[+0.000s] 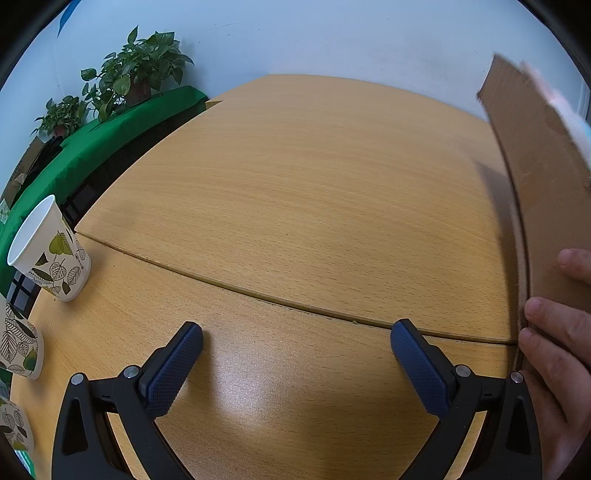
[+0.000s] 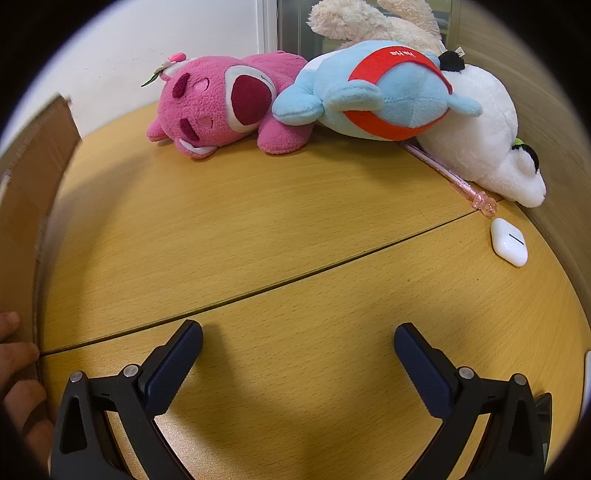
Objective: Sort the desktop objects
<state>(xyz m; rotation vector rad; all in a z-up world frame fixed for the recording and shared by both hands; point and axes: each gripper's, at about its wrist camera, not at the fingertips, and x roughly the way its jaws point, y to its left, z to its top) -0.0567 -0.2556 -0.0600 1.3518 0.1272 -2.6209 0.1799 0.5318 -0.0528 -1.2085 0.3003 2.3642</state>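
Observation:
My left gripper (image 1: 297, 338) is open above bare wooden table (image 1: 295, 192), nothing between its fingers. A leaf-print paper cup (image 1: 51, 254) stands at the far left, with two more cups (image 1: 20, 345) at the left edge. My right gripper (image 2: 298, 338) is open too, low over the table. Far ahead of it lie a pink plush bear (image 2: 218, 107), a blue plush with a red band (image 2: 380, 92), a white plush (image 2: 487, 136) and a cream plush (image 2: 373, 22). A pink pen (image 2: 454, 177) and a white earbud case (image 2: 509, 246) lie at the right.
A person's hand (image 1: 554, 354) holds a brown cardboard sheet (image 1: 543, 170) upright on the table between the two grippers; the same sheet (image 2: 29, 206) fills the right wrist view's left edge. Potted plants (image 1: 136, 74) stand on a green-covered ledge at the back left.

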